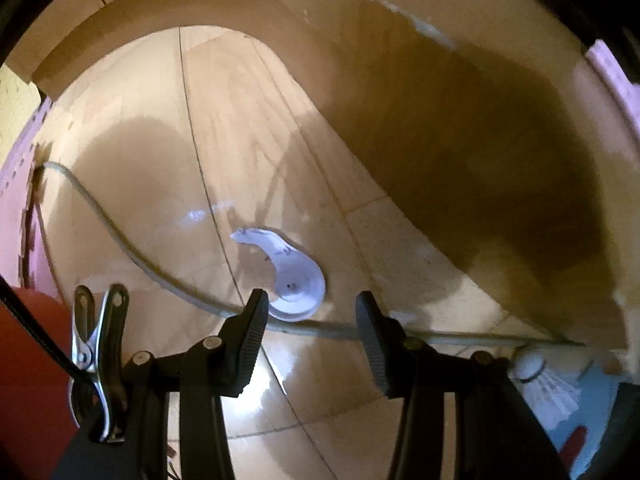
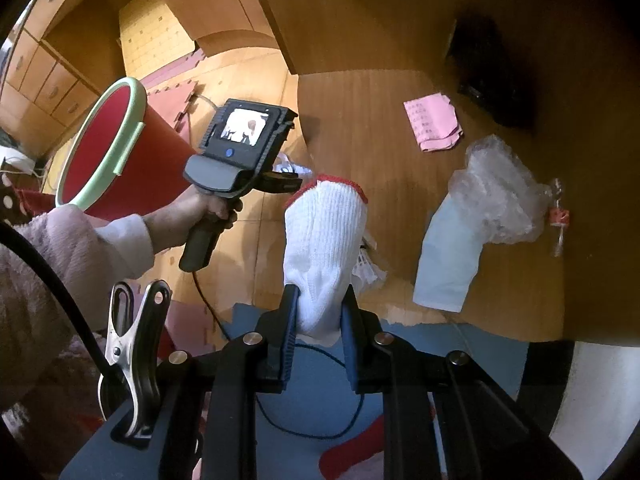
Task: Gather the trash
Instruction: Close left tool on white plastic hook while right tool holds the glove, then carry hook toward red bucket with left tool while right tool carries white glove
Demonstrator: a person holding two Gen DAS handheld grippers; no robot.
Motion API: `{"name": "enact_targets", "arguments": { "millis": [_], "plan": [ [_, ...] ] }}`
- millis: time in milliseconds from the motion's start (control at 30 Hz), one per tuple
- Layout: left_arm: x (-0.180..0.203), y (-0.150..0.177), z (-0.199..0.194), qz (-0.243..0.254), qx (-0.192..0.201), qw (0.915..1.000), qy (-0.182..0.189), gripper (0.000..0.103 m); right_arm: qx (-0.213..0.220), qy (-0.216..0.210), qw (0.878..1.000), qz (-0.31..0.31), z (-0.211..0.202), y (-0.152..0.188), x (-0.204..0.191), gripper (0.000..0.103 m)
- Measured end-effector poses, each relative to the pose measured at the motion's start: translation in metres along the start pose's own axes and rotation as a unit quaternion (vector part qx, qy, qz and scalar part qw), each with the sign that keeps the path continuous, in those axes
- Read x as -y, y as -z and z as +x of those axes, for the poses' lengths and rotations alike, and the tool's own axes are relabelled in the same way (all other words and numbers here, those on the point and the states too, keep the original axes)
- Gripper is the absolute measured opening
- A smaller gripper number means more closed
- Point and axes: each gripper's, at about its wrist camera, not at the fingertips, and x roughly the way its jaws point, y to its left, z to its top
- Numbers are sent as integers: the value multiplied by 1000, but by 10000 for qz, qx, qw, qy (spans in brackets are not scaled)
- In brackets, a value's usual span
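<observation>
Trash is scattered over the wooden floor, and most of it still waits. Nearest to being collected is a white knit glove with a red cuff: the right gripper is clamped on its lower end and holds it up above the floor. Beyond it lie a pink paper, a crumpled clear plastic wrap resting on a pale blue sheet, a small clear bottle at the far side, and a white shuttlecock partly hidden behind the glove.

Over to the left, a person's hand points the left gripper steeply down at a curled white scrap on the floor, beside a pale cable. Its jaws stand apart and empty, the scrap lying just ahead between them, not yet touched.

A red bucket with a pale green rim sits close by, probably the bin. I cannot see whether anything is in it, so the job looks barely begun.
</observation>
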Motion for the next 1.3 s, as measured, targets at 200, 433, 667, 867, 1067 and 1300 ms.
{"name": "enact_targets", "arguments": {
  "millis": [200, 433, 667, 867, 1067, 1300],
  "plan": [
    [-5, 4, 12, -156, -41, 9999, 60, 48, -42, -165, 9999, -15, 1, -2, -4, 21],
    [-7, 9, 15, -88, 76, 9998, 148, 31, -8, -293, 9996, -41, 1, -5, -10, 21],
    [-4, 14, 9, -97, 49, 9994, 337, 24, 5, -298, 9995, -95, -1, -6, -14, 21],
    [-13, 24, -16, -313, 181, 9979, 541, 24, 61, -285, 9994, -195, -4, -7, -18, 21],
    [-30, 28, -57, -409, 437, 9957, 702, 24, 89, -233, 9996, -167, -7, -5, -18, 21],
    [-17, 25, -103, -251, 644, 9948, 751, 24, 176, -129, 9996, -180, -16, -6, -21, 21]
  ]
}}
